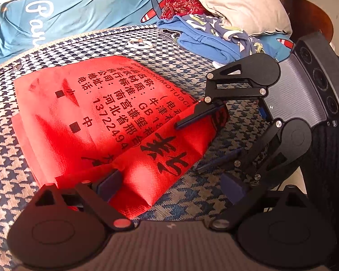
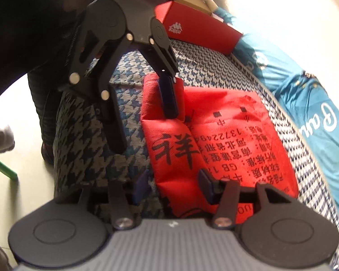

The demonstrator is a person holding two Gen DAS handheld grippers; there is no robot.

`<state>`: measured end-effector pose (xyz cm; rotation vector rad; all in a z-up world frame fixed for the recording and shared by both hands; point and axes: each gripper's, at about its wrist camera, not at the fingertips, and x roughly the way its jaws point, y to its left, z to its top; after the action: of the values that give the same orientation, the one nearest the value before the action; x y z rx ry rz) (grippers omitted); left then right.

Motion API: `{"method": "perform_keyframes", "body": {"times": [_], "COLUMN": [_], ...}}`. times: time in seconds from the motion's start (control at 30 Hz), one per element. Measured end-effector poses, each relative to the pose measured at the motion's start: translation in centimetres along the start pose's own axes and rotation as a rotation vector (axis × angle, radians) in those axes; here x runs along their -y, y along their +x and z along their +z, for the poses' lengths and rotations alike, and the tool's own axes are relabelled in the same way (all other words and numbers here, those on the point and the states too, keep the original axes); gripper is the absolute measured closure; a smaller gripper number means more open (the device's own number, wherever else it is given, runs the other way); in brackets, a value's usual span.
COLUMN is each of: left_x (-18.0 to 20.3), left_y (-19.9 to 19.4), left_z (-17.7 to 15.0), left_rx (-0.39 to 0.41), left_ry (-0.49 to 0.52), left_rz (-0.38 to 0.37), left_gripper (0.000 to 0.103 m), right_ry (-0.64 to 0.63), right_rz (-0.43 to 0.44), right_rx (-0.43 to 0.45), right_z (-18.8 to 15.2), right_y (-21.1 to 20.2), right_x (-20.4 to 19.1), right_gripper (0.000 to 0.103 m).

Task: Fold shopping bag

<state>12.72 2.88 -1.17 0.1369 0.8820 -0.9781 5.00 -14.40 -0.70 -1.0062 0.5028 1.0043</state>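
Shopping bag (image 1: pixel 97 122) on checked cushion (image 1: pixel 15 149); both tongs spread; red box (image 2: pixel 198 26) only in R view

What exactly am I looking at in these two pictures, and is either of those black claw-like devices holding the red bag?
There is no robot arm here: a person holds one two-finger tool in each hand, and each tool carries a wide-angle camera looking along its fingers.

In the left camera's picture, the left tool fills the bottom edge and the right tool reaches in from the right. The right camera's picture shows the reverse: the right tool below, the left tool above.

A red shopping bag with black print lies partly folded on a houndstooth cushion. Both tools stand open, each with one finger over the bag's folded edge; neither grips it. Blue clothes and a red box lie behind.
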Motion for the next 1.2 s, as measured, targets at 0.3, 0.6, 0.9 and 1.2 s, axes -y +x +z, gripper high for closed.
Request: {"method": "perform_keyframes", "body": {"times": [0.3, 0.6, 0.9, 1.2], "left_x": [-0.8, -1.5, 0.1, 2.0], "left_y": [-0.2, -0.3, -0.2, 0.4], "left_z": [0.1, 0.3, 0.6, 1.0], "left_rx": [0.01, 0.004, -0.016, -0.098], "left_ry": [-0.055, -0.091, 0.06, 0.311], "left_rz": [-0.036, -0.068, -0.009, 0.074], "left_gripper": [0.009, 0.009, 0.008, 0.008], "right_ry": [-0.108, -0.126, 0.321, 0.496], "right_rz": [-0.042, 0.001, 0.266, 0.442], "right_rx": [-0.007, -0.031, -0.059, -0.086], "right_z": [0.5, 0.8, 0.1, -0.8], "right_y": [0.3, 0.9, 1.6, 2.5], "right_x": [-1.1, -0.8, 6.0, 9.8], "right_gripper": [0.065, 0.078, 0.08, 0.081]}}
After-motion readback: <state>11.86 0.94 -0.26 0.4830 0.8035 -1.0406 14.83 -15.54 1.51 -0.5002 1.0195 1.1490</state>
